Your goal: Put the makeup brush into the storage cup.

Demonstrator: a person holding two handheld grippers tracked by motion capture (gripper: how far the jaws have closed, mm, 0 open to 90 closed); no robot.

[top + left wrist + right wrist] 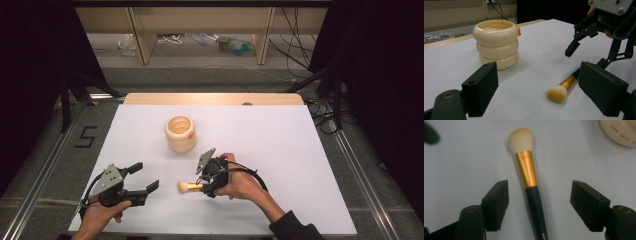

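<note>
Right gripper [539, 202] jaws wide, straddling the dark handle of the makeup brush [529, 182] lying flat on the white table [280, 150]. Left gripper [140, 177] also wide, empty, just beside the brush's head; cream ringed pot [180, 133] stands behind.

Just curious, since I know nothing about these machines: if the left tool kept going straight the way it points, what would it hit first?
Probably the makeup brush with cream bristles, gold ferrule and dark handle, lying on the white table between the open left tool jaws. The cream stacked-ring holder sits off to the side, though depth is uncertain.

Makeup brush [530, 182] handle end cut off by bottom edge, cream holder [620, 132] lettering cropped at corner
</note>
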